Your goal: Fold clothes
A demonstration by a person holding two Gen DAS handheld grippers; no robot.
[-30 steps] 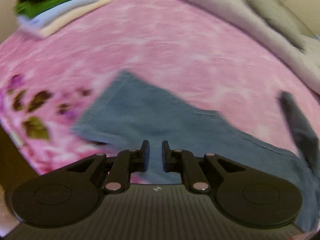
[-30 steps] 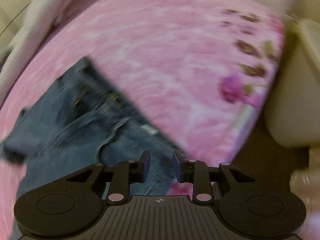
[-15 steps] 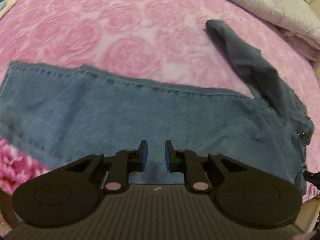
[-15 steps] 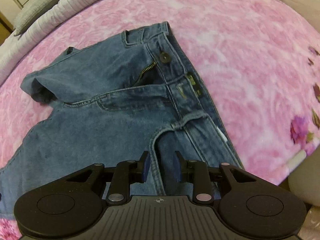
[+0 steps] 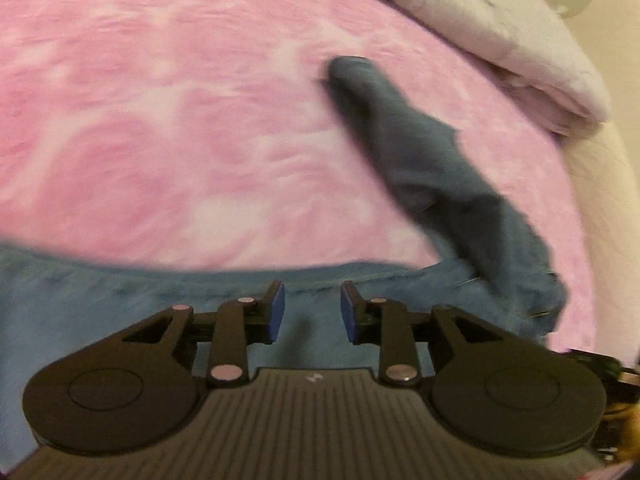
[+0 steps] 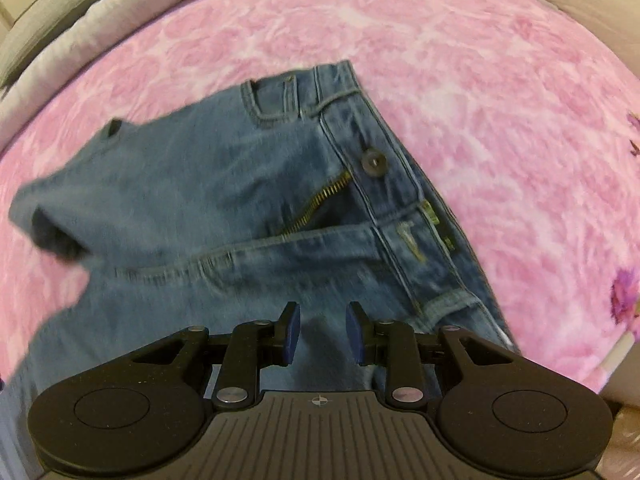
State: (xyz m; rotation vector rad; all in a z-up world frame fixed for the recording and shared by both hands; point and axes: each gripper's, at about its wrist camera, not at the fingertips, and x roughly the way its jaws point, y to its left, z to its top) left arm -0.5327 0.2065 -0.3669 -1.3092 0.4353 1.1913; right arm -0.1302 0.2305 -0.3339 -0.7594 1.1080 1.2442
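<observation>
Now the jeans lie spread on the pink rose-patterned bedspread, fly unzipped, waistband button showing, one leg running off along the near edge of the bed and the other bent away toward the rumpled pale duvet at the far side. Half a second ago both cameras held the garment farther off and more fully in view; since then each tool has closed in, so that denim fills the lower part of both wrist views. The pads have also parted: the left gripper stands released with a clear gap over the long leg's upper seam, wider than it was a moment before, and the right gripper is likewise released and empty, poised over the seat of the jeans just below the fly. Neither pinches any cloth. Motion blur across the left view suggests the tool is in mid-sweep.

The widened jaws and the closer approach read as a reach for a hold on the denim, though the exact spot cannot be told. The jeans are not yet folded flat: the stray leg lies askew, and the legs are not laid one on the other.
</observation>
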